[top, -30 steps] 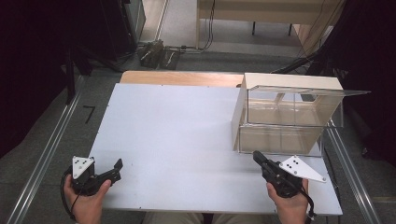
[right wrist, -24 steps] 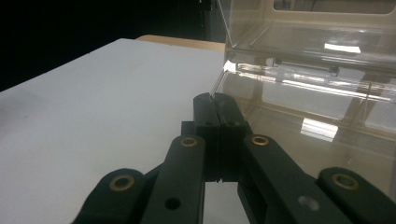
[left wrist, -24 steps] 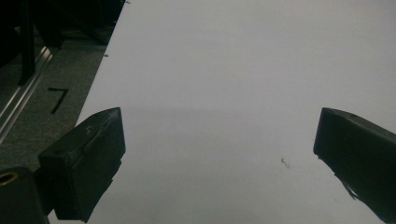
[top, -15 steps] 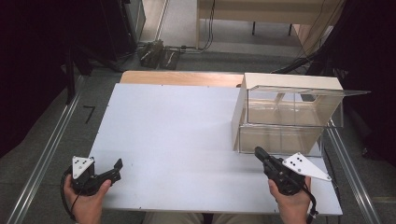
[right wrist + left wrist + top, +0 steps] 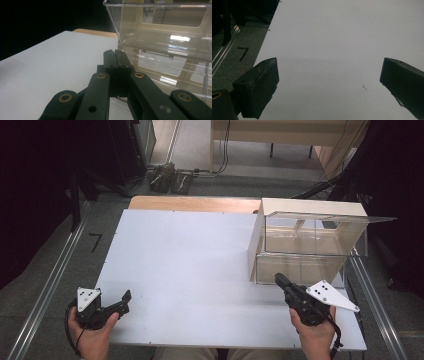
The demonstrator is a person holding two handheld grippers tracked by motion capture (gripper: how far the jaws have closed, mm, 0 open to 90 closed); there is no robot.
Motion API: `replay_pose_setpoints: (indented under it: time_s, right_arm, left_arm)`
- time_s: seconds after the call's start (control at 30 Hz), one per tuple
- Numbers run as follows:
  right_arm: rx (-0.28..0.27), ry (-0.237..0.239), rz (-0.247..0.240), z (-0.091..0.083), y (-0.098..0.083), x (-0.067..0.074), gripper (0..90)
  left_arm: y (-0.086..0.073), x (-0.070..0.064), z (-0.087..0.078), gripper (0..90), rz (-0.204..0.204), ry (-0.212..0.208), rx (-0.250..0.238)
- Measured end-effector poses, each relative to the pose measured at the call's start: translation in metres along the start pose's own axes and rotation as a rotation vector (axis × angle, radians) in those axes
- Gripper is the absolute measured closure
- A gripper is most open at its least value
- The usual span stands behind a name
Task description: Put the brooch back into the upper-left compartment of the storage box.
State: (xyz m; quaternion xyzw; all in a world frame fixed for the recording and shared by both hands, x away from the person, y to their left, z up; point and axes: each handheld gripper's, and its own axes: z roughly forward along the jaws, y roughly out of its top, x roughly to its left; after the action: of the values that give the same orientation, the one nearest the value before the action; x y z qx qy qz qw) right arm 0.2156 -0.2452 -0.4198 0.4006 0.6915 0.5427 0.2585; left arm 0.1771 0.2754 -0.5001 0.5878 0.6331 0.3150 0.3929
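Closing in on clear drawer box with right hand-held gripper clamped empty, left hand-held gripper agape, idle; next: open up

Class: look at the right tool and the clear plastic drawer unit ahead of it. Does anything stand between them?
Nothing visible does. The right tool, jaws shut, points at the clear drawer unit with bare white tabletop between.

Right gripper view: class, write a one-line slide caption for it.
The right gripper, jaws shut and empty, points at the clear plastic drawer unit on the white table.
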Motion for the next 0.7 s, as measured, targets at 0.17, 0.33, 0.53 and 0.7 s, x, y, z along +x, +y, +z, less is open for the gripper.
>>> replay_pose_setpoints:
  time_s: [0.17,0.33,0.53,0.7]
  right_arm:
    - [-0.012,0.000,-0.004,0.000,0.003,-0.001,86.9]
    - [-0.017,0.000,-0.006,0.000,0.005,-0.001,86.9]
    - [-0.029,-0.002,0.000,0.000,0.008,-0.002,86.9]
    - [-0.040,-0.007,-0.003,-0.001,0.012,-0.004,86.9]
  left_arm:
    - [0.000,0.000,0.000,2.7,0.000,-0.001,-0.001]
    - [0.000,0.000,0.000,2.7,0.000,0.000,-0.001]
    - [0.000,0.000,0.000,2.7,0.001,0.000,0.001]
    - [0.000,0.000,0.000,2.7,0.001,0.000,0.000]
